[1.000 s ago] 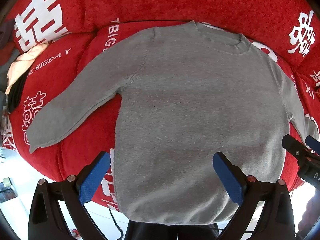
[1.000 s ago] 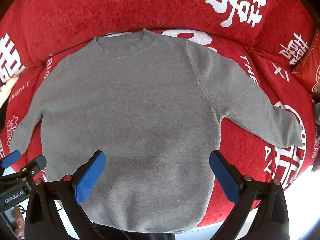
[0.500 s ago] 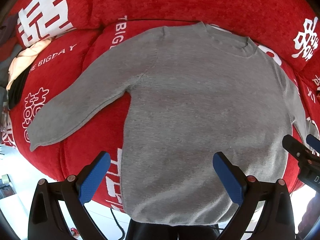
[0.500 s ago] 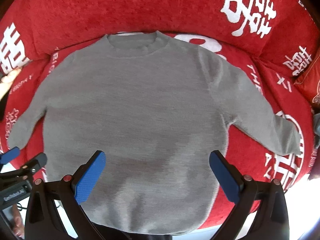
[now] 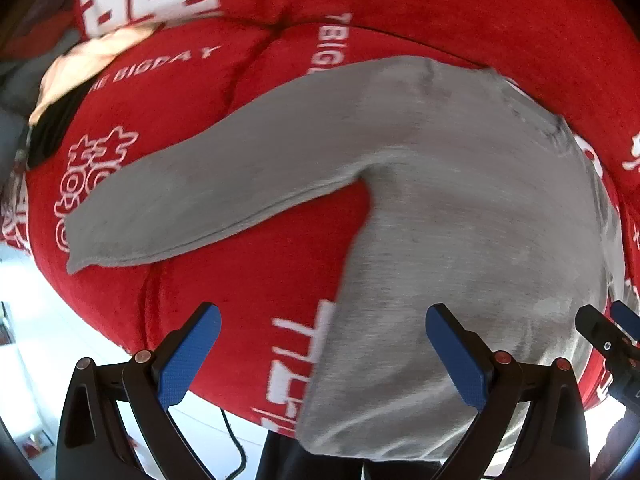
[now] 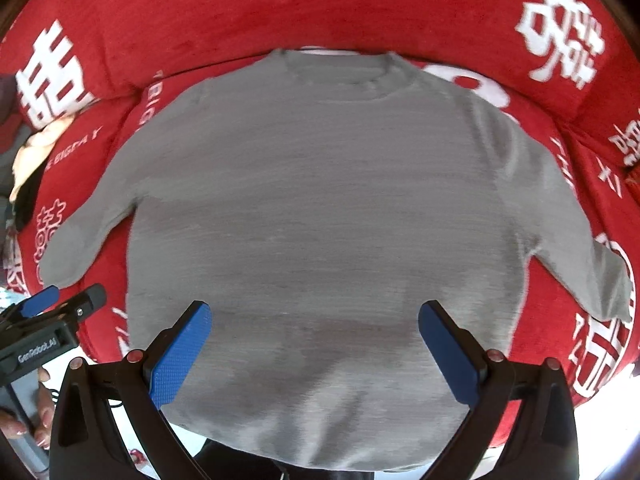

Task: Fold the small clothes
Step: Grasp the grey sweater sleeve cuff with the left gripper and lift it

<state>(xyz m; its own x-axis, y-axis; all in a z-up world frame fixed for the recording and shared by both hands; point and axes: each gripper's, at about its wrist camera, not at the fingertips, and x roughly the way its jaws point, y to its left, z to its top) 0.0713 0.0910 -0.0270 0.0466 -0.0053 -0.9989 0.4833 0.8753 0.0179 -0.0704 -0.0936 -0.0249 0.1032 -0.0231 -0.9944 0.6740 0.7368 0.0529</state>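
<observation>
Sweater (image 5: 460, 208) lies flat on the red sofa (image 5: 240, 280), ahead of the left tool (image 5: 320, 356), whose jaws stand wide and empty; one sleeve (image 5: 208, 196) stretches off ahead and to its left. From the right wrist, the right tool (image 6: 314, 354) hovers wide and empty above the hem, collar (image 6: 336, 76) far ahead, other sleeve (image 6: 568, 240) to its right. Folding looks not yet begun; next, I judge, the left tool should pinch that sleeve's cuff and carry it across the body
</observation>
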